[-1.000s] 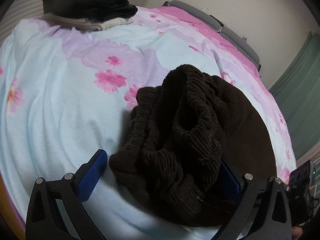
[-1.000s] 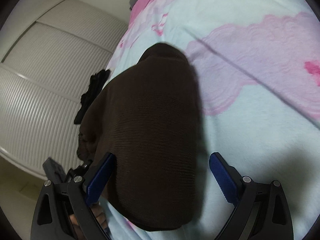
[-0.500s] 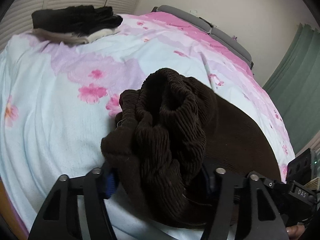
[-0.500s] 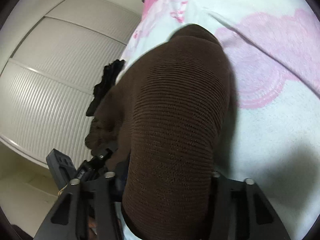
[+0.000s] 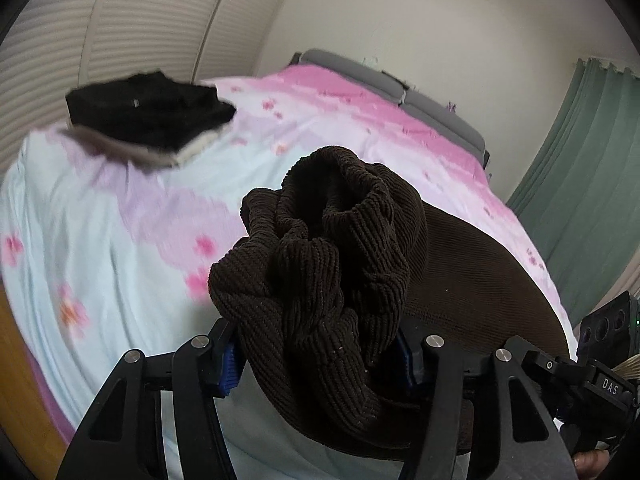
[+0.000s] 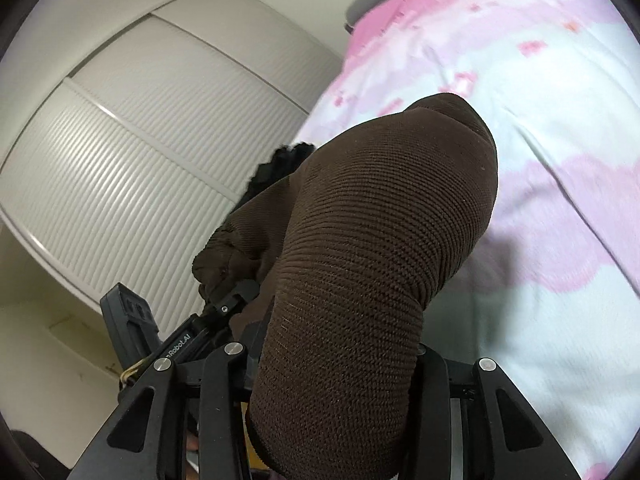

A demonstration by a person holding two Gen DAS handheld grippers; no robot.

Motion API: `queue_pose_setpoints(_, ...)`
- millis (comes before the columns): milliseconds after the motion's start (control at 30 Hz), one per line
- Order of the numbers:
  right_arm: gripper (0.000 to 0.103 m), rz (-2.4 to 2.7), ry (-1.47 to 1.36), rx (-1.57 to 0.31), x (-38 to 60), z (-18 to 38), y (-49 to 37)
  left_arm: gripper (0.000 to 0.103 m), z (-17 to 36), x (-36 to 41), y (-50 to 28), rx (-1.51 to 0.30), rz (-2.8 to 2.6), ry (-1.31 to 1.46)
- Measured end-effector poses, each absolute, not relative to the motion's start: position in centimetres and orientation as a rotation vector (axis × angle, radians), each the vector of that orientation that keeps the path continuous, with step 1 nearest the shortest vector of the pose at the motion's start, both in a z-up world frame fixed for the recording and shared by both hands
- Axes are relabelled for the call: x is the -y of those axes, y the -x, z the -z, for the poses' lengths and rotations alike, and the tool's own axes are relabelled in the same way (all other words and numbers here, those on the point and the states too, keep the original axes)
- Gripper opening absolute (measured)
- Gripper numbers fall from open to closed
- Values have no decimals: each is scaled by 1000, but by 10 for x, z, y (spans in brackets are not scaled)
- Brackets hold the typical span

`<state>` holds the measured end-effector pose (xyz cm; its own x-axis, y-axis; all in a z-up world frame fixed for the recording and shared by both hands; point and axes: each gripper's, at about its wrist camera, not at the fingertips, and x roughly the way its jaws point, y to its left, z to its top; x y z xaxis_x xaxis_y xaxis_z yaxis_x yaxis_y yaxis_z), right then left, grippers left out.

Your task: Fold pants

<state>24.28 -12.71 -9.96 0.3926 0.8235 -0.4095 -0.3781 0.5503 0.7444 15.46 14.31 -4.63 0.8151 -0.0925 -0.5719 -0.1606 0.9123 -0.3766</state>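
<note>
We are holding the brown pants [image 5: 320, 272] in the middle of each frame, bunched up above the flowery bed cover [image 5: 120, 216]. Our left gripper [image 5: 320, 360] and right gripper [image 6: 336, 364] are both squeezing tighter on them. Black folded clothes [image 5: 148, 116] are lying in the upper left of the left view.

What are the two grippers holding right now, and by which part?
Both hold the brown corduroy pants: the left gripper clamps a bunched, gathered end, the right gripper a smoother stretch of fabric; its jaws are closing.
</note>
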Motion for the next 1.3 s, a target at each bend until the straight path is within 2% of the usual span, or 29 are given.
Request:
queue_pose_setpoints(133, 41, -861, -578, -814, 94, 74, -258, 58, 18, -179, -162, -574, -57, 422)
queue_pose_setpoints(333, 41, -942, -536, -746, 23, 28, -296, 58, -33, -275, -197, -500, -101, 401)
queue_pose_setpoints(533, 41, -1022, -529, -682, -89, -15, -351, 59, -74, -395, -248, -423, -141, 414)
queue_pose_setpoints(700, 41, -1080, -523, -650, -195, -39, -411, 59, -84, -486, -297, -386, -160, 405)
queue_pose_setpoints(867, 41, -1110, -537, -648, -274, -31, -460, 60, -64, -554, -340, -380, -192, 386)
queue_pose_setpoints(1167, 41, -1077, -527, -798, -353, 48, -530, 61, 51, -620, -400, -524, -210, 514)
queue_pose_setpoints(1233, 42, -1052, -477, -839, -361, 70, -536, 65, 66, -614, -399, -529, -214, 500)
queue_pose_setpoints(1300, 47, -1044, -454, -848, -359, 84, -539, 69, 75, -614, -399, -509, -220, 503)
